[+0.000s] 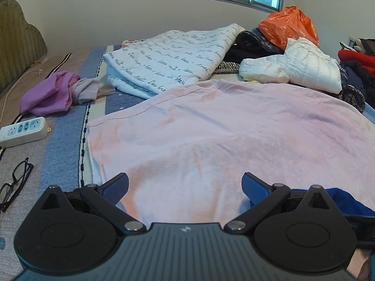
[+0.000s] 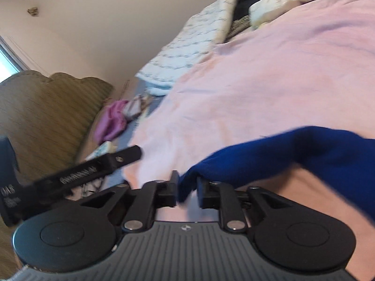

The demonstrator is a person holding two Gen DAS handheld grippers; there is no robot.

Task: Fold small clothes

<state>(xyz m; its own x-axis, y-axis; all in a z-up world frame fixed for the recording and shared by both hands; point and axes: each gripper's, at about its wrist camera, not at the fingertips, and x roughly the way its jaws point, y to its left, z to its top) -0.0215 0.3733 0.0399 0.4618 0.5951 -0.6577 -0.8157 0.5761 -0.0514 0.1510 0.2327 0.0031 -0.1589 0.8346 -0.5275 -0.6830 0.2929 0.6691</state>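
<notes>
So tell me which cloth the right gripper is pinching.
The dark blue garment, held by the right gripper; the pink sheet lies flat underneath, and the purple cloth sits far off.

White quilt [image 1: 173,58]: rows of dark cursive script, words illegible. Black bar [image 2: 89,171], right wrist view: blurred white lettering; beside it possibly "DAS". Nothing else readable.

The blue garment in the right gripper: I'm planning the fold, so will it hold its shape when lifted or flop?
Likely floppy: the blue garment already drapes and bends away from the right gripper. Probably light, since one pinch at its edge carries it. Its fuzzy, knit-looking surface should grip rather than slip, and it may drag on the pink sheet.
</notes>
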